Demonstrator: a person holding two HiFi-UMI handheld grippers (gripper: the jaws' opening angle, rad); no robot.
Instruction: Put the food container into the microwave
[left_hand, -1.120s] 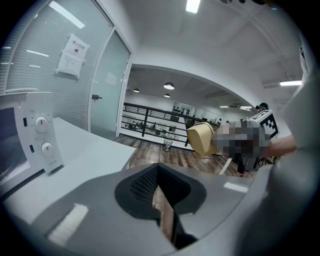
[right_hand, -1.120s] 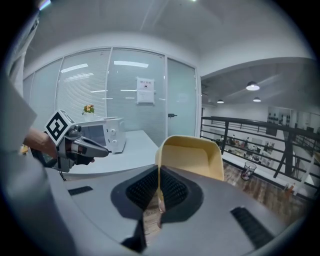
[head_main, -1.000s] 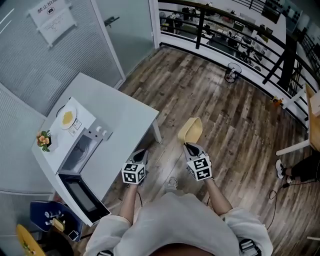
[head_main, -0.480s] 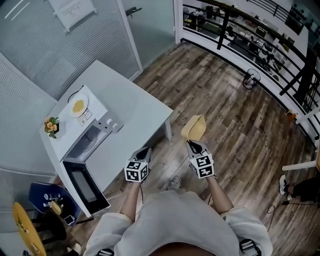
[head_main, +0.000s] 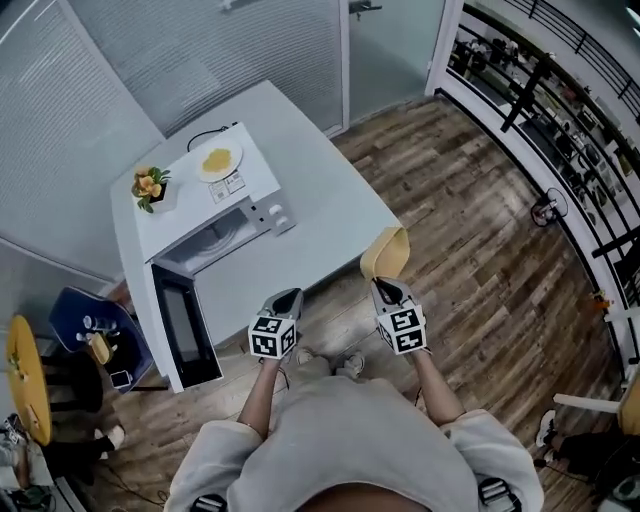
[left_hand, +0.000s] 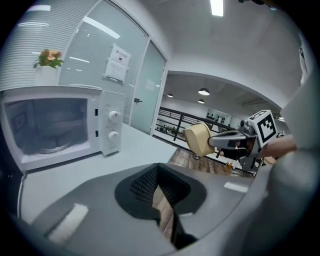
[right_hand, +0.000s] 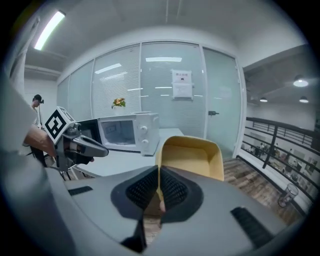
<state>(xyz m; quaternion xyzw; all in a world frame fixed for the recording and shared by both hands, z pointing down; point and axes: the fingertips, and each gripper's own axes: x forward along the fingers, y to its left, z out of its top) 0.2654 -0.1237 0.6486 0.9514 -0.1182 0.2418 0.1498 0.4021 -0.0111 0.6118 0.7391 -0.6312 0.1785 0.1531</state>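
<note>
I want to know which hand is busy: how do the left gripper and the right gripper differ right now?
The right gripper is shut on the rim of the yellow food container; the left gripper has its fingers together on nothing. The left gripper sits nearer the open microwave, the right gripper farther off. Both point toward the white table.

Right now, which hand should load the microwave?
Right. The right gripper is shut on the food container; the left gripper is empty, jaws together. The microwave door stands open ahead.
</note>
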